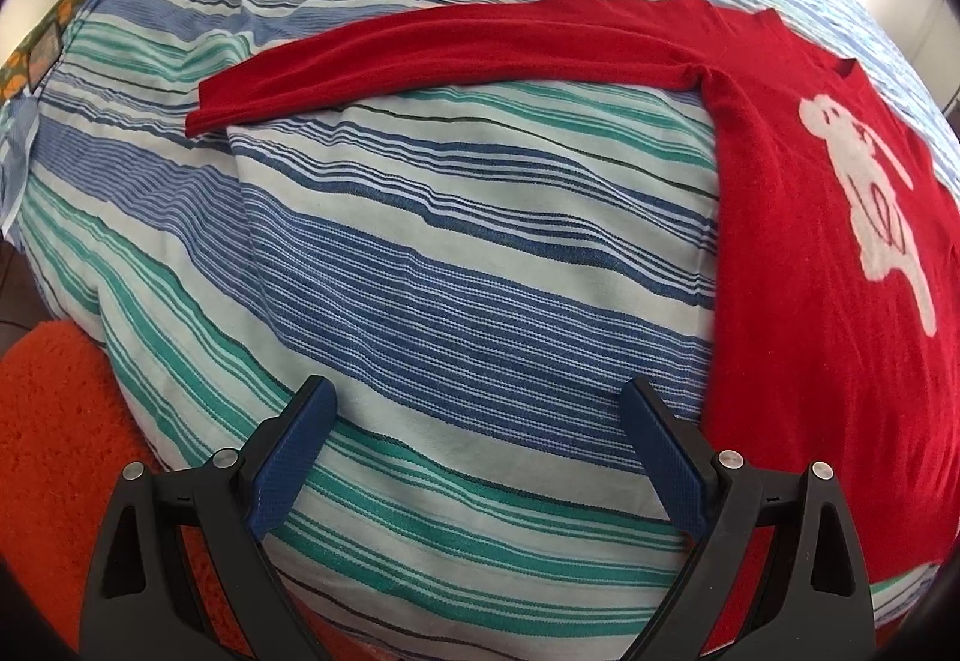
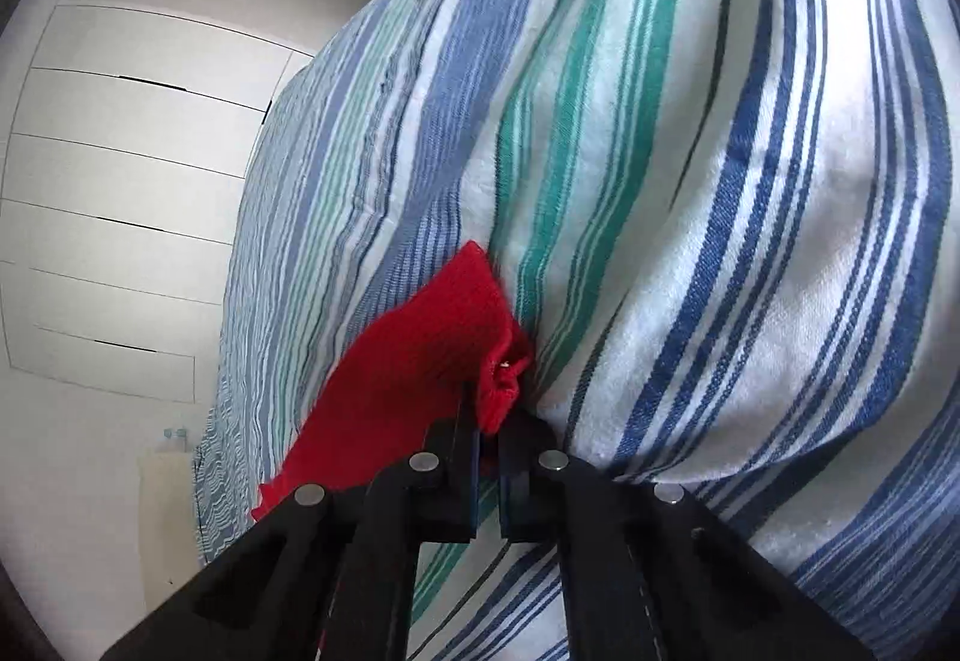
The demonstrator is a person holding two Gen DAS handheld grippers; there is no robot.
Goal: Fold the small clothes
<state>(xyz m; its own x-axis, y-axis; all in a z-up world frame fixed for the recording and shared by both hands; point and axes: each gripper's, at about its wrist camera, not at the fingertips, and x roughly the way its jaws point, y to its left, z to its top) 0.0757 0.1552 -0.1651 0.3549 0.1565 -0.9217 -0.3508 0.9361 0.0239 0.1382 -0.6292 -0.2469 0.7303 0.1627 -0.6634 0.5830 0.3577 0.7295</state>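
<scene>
Two grippers are working a red sweater (image 1: 804, 241) on the striped bed (image 1: 420, 253).
Left gripper (image 1: 477, 409) is hovering spread near its hem, free to grab; right gripper (image 2: 489, 421) is pinching a red edge, probably for folding.

We see a small red knitted sweater (image 1: 804, 253) with a white fuzzy animal figure on its chest, lying flat on the striped bedcover, one long sleeve stretched straight out sideways. From the right wrist view, a bunched red edge (image 2: 444, 355) is lifted.
</scene>
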